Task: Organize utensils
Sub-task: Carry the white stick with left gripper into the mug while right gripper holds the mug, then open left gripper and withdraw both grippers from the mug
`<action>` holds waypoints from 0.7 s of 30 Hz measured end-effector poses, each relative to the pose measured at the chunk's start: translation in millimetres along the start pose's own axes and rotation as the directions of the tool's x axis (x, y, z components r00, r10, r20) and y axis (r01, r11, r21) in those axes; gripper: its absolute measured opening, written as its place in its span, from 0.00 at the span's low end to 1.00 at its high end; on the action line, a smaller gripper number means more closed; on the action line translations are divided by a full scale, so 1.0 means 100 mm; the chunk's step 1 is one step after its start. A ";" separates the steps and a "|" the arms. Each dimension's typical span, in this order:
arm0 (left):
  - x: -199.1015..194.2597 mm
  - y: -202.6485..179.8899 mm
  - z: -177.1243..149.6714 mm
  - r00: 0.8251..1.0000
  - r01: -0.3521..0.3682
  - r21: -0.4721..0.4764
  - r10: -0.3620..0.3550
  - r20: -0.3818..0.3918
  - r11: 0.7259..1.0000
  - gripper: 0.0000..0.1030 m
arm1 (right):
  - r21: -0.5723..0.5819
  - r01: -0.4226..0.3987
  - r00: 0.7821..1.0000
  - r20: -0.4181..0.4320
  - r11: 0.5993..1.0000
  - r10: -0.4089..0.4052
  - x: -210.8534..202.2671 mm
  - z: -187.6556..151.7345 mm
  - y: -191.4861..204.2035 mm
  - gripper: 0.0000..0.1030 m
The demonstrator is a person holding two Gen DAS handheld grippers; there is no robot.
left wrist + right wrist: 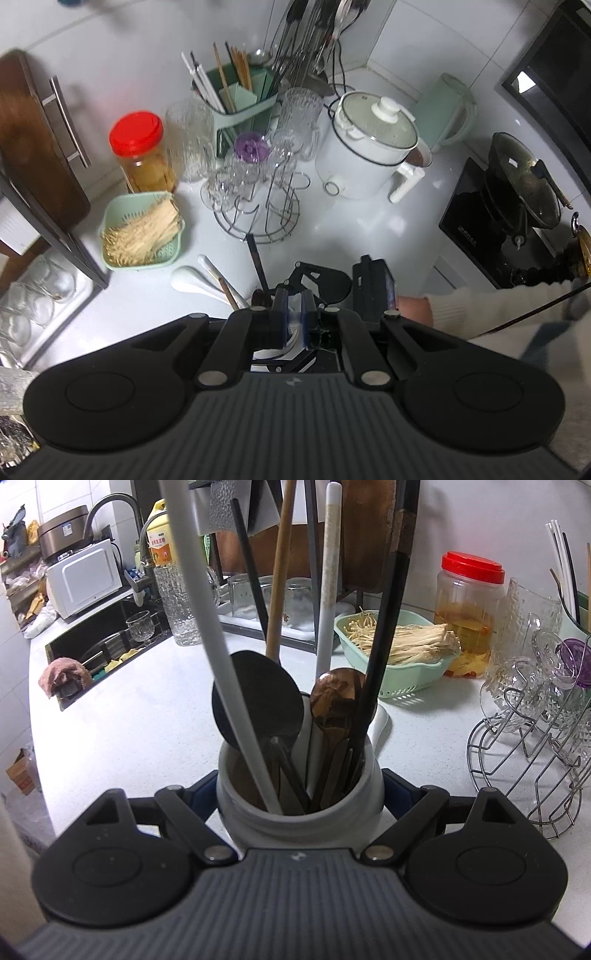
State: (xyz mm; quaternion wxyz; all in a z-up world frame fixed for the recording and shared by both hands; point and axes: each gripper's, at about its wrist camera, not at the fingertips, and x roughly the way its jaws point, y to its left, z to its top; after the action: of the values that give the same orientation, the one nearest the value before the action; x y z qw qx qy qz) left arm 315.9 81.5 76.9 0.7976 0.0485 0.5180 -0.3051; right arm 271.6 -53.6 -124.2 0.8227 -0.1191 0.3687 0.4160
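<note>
Here the right gripper [299, 794] clamps the white jar [299, 812] at six o'clock, steadying its upright utensils [258, 698], while the left gripper [294, 314], jaws nearly together, seems to pinch something pale.

Utensil crock [299, 797] on bench [147, 716], spoons [258, 698] standing in it; mushroom basket [399, 653] behind at right, jar [469, 609] behind basket, glass rack [532, 760] far right.

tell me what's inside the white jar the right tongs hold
The white jar holds a black ladle, a wooden spoon, a white handle and black chopsticks. Their lower ends and the jar's bottom are hidden.
</note>
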 end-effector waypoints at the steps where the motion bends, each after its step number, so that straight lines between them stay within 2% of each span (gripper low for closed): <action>1: 0.06 0.02 -0.01 1.000 0.000 -0.014 0.000 -0.004 1.000 0.07 | 0.000 0.000 1.000 0.001 1.000 0.000 0.00 0.00 0.00 0.88; 8: 0.31 0.09 -0.15 1.000 -0.016 -0.088 0.016 -0.004 0.996 0.08 | 0.000 -0.004 1.000 0.005 1.000 0.004 0.00 -0.01 -0.01 0.88; 14: 0.32 0.06 -0.29 0.997 -0.057 -0.155 0.064 0.042 0.986 0.09 | -0.002 -0.002 1.000 -0.006 1.000 0.002 0.01 0.01 0.00 0.88; 16: 0.29 0.04 -0.33 0.995 -0.070 -0.169 0.082 0.064 0.983 0.23 | -0.003 0.001 1.000 -0.010 1.000 -0.001 0.01 0.02 0.01 0.88; 18: 0.23 0.00 -0.38 0.989 -0.082 -0.179 0.102 0.103 0.980 0.28 | -0.003 0.005 1.000 -0.014 1.000 -0.005 0.01 0.02 0.01 0.88; 20: 0.16 -0.04 -0.43 0.982 -0.100 -0.207 0.130 0.137 0.973 0.38 | 0.000 0.008 1.000 -0.019 1.000 -0.008 0.01 0.03 0.01 0.87; 21: 0.13 -0.06 -0.45 0.976 -0.114 -0.223 0.151 0.158 0.968 0.50 | 0.003 0.008 1.000 -0.022 1.000 -0.008 0.01 0.03 0.01 0.88</action>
State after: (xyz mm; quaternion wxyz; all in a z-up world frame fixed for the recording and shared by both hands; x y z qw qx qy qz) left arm 280.0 89.1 46.8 0.8591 -0.0292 0.4715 -0.1971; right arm 273.2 -50.8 -122.9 0.8204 -0.1241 0.3778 0.4109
